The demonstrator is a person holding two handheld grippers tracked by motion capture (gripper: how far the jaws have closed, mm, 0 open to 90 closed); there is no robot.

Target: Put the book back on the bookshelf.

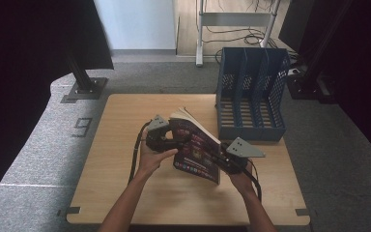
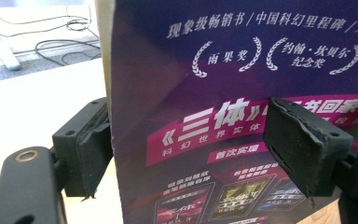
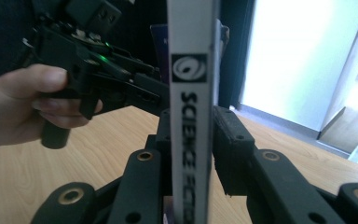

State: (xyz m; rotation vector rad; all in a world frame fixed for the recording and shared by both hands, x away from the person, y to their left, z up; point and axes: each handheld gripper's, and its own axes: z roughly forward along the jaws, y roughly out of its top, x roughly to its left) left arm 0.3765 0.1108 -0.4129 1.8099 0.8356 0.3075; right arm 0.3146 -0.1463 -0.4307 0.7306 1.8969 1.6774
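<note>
1. The paperback book (image 1: 196,150) is held upright above the middle of the wooden table (image 1: 125,193), spine toward the person, probably so it can slide on edge into the blue file rack (image 1: 251,92) at two o'clock
2. The left gripper (image 1: 166,140) reaches in from nine o'clock; its jaws straddle the book's edge, one pad (image 2: 303,144) on the purple cover, one behind, apparently clamped
3. The right gripper (image 1: 227,157) sits at four o'clock, jaws around the white spine (image 3: 191,116); a sliver of gap shows, so its grip looks loose, perhaps letting the left take the weight
</note>
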